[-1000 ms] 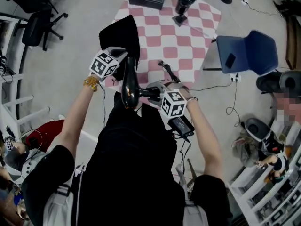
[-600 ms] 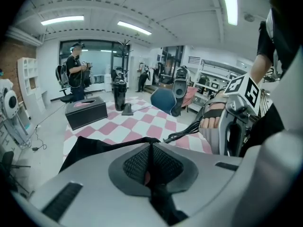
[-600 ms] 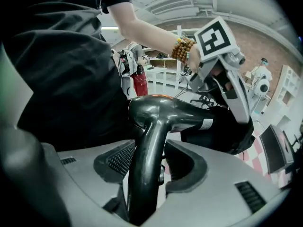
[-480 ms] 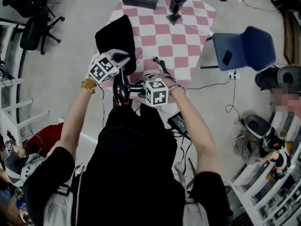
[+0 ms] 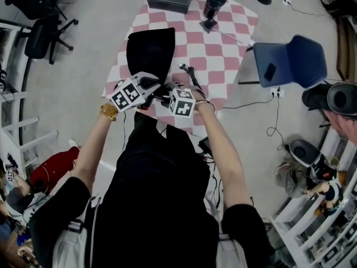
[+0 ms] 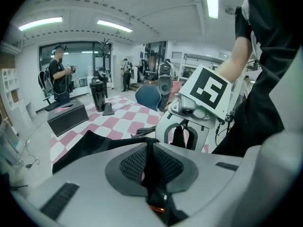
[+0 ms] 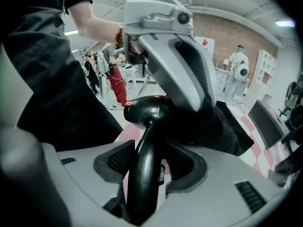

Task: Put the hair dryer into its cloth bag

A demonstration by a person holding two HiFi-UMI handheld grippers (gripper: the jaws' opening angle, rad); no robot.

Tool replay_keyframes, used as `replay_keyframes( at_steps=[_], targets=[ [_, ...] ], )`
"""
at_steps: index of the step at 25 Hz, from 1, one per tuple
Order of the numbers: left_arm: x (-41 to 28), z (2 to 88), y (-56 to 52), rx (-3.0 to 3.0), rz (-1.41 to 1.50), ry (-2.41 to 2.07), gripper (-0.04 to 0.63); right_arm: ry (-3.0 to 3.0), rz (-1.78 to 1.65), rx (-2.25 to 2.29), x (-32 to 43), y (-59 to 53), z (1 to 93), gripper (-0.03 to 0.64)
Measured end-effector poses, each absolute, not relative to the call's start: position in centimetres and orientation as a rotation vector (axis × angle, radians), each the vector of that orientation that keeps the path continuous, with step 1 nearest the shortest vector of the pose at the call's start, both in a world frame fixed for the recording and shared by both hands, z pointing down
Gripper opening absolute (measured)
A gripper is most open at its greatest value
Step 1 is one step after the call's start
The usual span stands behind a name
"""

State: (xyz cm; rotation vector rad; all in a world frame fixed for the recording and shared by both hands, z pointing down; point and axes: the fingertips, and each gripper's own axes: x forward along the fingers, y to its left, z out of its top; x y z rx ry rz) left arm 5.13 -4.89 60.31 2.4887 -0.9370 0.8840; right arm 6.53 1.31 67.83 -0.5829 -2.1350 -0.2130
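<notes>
Head view: cloth bag (image 5: 150, 49) lies flat on the checkered table (image 5: 223, 49), its near end at the table's front edge, where left gripper (image 5: 149, 84) and right gripper (image 5: 166, 97) meet. Left gripper view: jaws closed on a thin pinch of bag cloth just above that table edge; likely risk is that the fold slips out and the mouth collapses. Right gripper view: jaws clamped on the glossy handle of the hair dryer (image 7: 144, 164), its head at the bag mouth over the table edge; a push may pivot it or shove the bag along the table.
</notes>
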Motion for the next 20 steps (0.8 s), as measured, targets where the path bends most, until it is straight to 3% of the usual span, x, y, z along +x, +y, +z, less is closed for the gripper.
replay_keyframes(
  at_steps=[3, 7, 9, 18, 20],
  targets=[
    [3.2, 60.2, -4.2, 2.469, 0.923, -1.071, 0.032, -2.155, -0.177, -0.529, 6.2, 0.7, 68.5, 0.207],
    [0.2, 59.6, -2.2, 2.418, 0.924, -1.165, 0.115, -2.152, -0.191, -0.49, 6.2, 0.3, 68.8, 0.207],
    [-0.7, 59.7, -1.3, 2.395, 0.92, -1.186, 0.123, -2.145, -0.197, -0.476, 6.2, 0.3, 68.8, 0.207],
    [-1.8, 64.1, -3.0, 2.263, 0.875, -1.165, 0.118, -2.14, -0.163, -0.444, 4.7, 0.7, 69.1, 0.209],
    [-2.0, 64.1, -3.4, 2.236, 0.855, -1.165, 0.055, -2.139, -0.151, -0.424, 4.4, 0.6, 69.1, 0.209]
  ],
)
